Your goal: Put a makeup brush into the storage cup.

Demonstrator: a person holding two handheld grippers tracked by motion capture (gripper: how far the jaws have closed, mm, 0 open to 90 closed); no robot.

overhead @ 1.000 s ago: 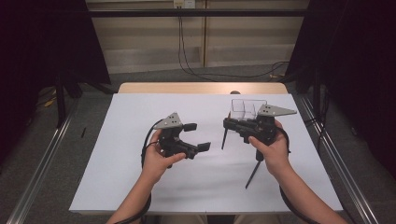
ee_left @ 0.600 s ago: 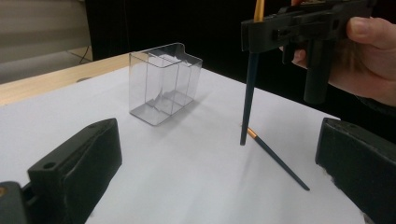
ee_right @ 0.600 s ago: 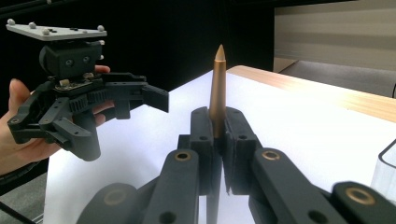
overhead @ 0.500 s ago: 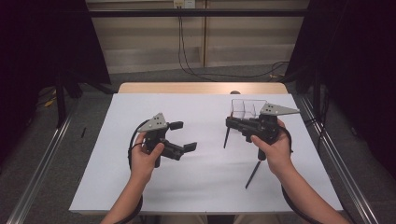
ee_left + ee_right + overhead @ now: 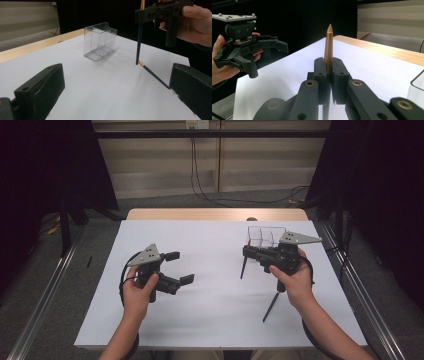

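Clearly, the right gripper (image 5: 329, 75) has its two black jaws pressed together on a thin pencil-like stick (image 5: 328, 45). In the right gripper view the golden pointed end of this stick rises straight above the pads. In the left gripper view the same stick (image 5: 139, 42) hangs down from the gripper, nearly upright, and its dark lower end comes down to the white sheet (image 5: 105, 82); whether it touches the sheet cannot be told. In the high view the right gripper (image 5: 250, 252) is in the person's right hand (image 5: 295, 280), just in front of a clear plastic box (image 5: 266, 236) with inner dividers, which stands upright on the far right part of the sheet.

A second stick (image 5: 270, 307), dark with a golden end, lies flat on the sheet near the right hand. In the left gripper view its golden end (image 5: 141, 64) is just beside the tip of the held stick.

The left gripper (image 5: 181, 267) has its jaws wide apart, with nothing between them. The left hand (image 5: 137, 290) holds it above the left part of the sheet, well apart from the box and from both sticks, and the jaws point toward the right side.

The sheet covers a wooden table (image 5: 215, 214), whose bare edge is seen at the far side.
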